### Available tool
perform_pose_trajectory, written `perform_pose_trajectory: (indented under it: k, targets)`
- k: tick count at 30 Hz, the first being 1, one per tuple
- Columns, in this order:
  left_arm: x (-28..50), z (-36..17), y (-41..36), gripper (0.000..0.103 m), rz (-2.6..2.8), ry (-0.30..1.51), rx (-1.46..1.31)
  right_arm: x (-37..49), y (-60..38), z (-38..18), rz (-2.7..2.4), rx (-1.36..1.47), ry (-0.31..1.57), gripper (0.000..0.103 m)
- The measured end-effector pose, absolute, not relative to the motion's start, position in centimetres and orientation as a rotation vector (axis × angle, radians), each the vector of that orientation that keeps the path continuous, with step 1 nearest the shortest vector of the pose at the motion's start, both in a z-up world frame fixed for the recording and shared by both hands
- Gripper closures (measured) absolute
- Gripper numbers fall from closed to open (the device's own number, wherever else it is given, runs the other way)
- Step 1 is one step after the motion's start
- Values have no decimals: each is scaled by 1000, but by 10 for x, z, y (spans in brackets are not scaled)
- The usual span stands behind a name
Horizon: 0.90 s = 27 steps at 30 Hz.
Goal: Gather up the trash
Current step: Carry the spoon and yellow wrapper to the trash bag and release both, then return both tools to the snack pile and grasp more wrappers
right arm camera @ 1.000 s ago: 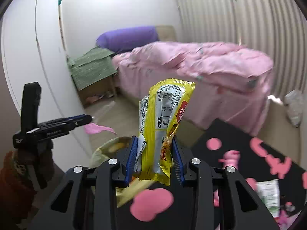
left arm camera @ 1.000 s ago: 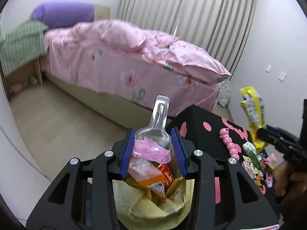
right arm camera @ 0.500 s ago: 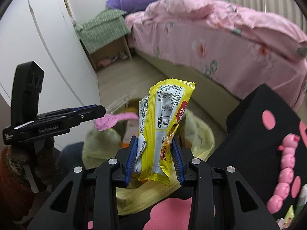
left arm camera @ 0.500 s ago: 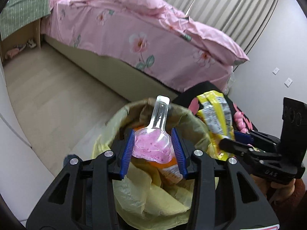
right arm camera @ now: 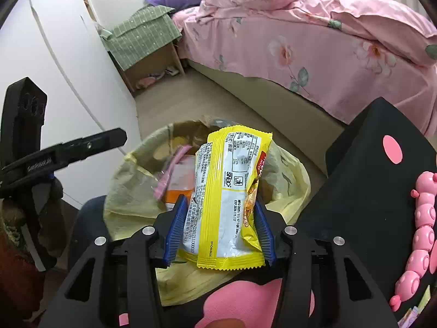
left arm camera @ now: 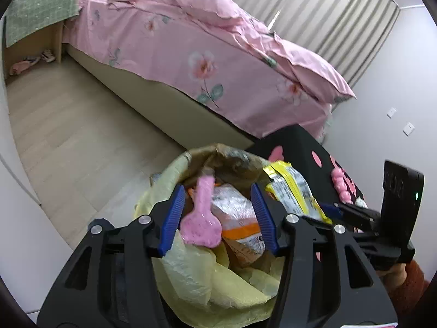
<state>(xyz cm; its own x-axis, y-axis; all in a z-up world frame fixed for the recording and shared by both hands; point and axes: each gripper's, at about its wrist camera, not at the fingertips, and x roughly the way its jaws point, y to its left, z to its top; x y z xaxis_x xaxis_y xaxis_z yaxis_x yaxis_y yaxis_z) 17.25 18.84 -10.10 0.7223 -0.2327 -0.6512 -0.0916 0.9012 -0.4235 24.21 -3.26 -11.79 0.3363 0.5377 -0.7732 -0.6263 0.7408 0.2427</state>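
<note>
Left claw (left arm camera: 218,216): jaws just opened, standing wide over the yellow-lined trash bin (left arm camera: 174,169); pink scoop (left arm camera: 200,218) loose between them, blurred, clear of both pads, above wrappers in the bin. Right claw (right arm camera: 218,229): jaws just opened; yellow snack packet (right arm camera: 232,191) upright between the pads above the bin's rim, grip uncertain. Bin stands beside the black bench (right arm camera: 368,191) edge.
</note>
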Motion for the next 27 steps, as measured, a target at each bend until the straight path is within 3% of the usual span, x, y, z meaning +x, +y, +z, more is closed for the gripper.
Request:
perform_pose_trajectory:
  k: [7,10,17,27]
  targets:
    - [164,-74,196,54,-19,708,-464,229,-40,-89,833,-52,874,55]
    - [160,-60,196,54,-4,674,-458,228,-39,-79,854,-43,861,47]
    - [153,-42,193,54,23,650,-425,231,-26,-75,810,-133,838,47]
    - [145,-28,159,54,-14,630,-367,197,-116,-26,605,-212,688,47]
